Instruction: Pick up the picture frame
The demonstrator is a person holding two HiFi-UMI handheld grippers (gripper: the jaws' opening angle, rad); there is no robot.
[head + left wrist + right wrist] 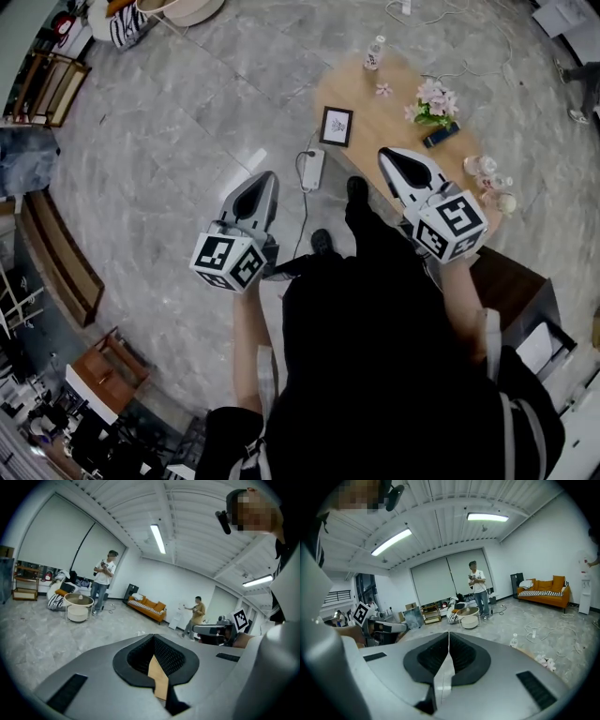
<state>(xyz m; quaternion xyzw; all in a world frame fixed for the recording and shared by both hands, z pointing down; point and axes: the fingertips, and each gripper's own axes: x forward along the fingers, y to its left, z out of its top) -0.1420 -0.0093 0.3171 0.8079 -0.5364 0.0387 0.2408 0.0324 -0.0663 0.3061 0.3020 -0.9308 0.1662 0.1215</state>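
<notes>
Picture frame (337, 126) sits apart, its print illegible — left gripper (266, 180) and right gripper (387, 156) closed, empty.

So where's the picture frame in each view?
Head view: picture frame upper centre, on the wooden table near its left edge.
Left gripper view: not in it.
Right gripper view: not in it.
Shared landmark: round white tub, head view top edge, left gripper view left, right gripper view centre.
</notes>
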